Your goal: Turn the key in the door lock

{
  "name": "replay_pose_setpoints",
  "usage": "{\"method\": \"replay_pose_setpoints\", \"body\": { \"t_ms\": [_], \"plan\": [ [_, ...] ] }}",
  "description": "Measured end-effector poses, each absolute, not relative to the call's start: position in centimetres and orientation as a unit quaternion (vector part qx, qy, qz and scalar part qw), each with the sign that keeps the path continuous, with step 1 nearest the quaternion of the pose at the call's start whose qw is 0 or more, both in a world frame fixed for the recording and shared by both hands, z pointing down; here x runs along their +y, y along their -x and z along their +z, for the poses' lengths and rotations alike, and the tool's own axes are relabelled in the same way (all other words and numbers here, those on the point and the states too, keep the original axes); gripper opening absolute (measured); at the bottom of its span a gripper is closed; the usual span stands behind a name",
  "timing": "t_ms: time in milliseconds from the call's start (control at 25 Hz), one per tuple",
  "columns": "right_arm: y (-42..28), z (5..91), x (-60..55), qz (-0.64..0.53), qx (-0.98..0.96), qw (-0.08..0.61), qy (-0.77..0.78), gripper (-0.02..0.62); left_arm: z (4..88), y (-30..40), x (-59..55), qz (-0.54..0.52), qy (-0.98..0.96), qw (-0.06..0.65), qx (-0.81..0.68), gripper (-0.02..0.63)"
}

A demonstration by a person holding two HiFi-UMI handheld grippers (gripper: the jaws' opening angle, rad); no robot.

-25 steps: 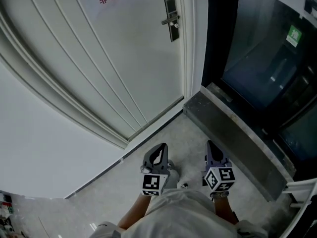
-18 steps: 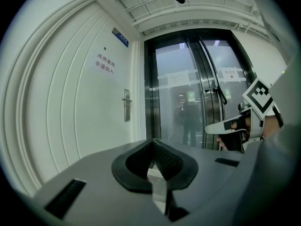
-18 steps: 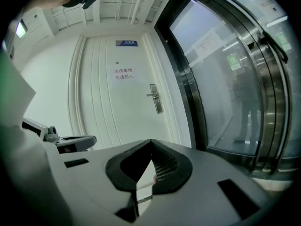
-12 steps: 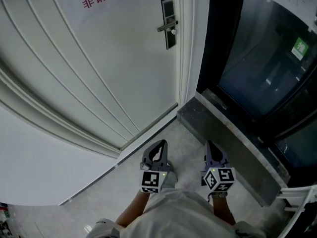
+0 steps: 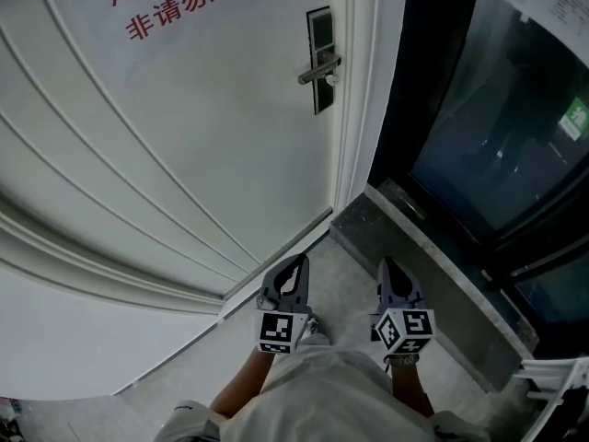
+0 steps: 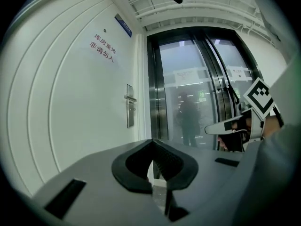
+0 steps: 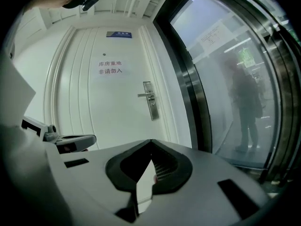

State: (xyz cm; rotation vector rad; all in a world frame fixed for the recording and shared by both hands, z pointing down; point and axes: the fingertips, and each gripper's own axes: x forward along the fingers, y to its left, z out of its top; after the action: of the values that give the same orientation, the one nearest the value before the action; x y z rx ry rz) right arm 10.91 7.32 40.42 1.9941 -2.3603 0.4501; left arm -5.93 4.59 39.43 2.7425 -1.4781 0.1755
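A white door [image 5: 184,136] fills the left of the head view. Its dark lock plate [image 5: 320,58] with a silver lever handle [image 5: 318,69] sits by the door's right edge. A small bright spot just under the lever is too small to tell as a key. The lock plate [image 6: 129,112] shows far ahead in the left gripper view, and the lock plate [image 7: 151,102] likewise in the right gripper view. My left gripper [image 5: 296,263] and right gripper [image 5: 388,267] are held side by side low over the floor, well short of the door. The left gripper [image 6: 153,143] and right gripper [image 7: 150,143] are both shut, nothing between them.
Red lettering [image 5: 175,3] is printed on the door. Right of the door frame stands a dark-framed glass door [image 5: 497,127], with a grey stone threshold [image 5: 423,256] along its foot. The person's light sleeves and torso fill the bottom of the head view.
Both grippers have travelled together toward the door, which now looks nearer and larger, the lock lower in the head view. The jaws have stayed shut.
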Motion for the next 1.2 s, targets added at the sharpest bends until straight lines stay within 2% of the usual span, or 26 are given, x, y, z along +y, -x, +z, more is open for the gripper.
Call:
{"method": "replay_pose_setpoints", "body": {
  "t_ms": [800,1200],
  "plan": [
    [-8.0,41.4,-5.1,0.142,-0.792,0.02,-0.594,0.002,39.3,8.1,-6.1,0.054,-0.854,0.008,-0.518,0.008],
    [-9.2,40.2,-14.9,0.115,-0.828,0.034,-0.548,0.002,38.0,6.0,-13.2,0.044,-0.829,0.0,-0.557,0.008]
  ]
}}
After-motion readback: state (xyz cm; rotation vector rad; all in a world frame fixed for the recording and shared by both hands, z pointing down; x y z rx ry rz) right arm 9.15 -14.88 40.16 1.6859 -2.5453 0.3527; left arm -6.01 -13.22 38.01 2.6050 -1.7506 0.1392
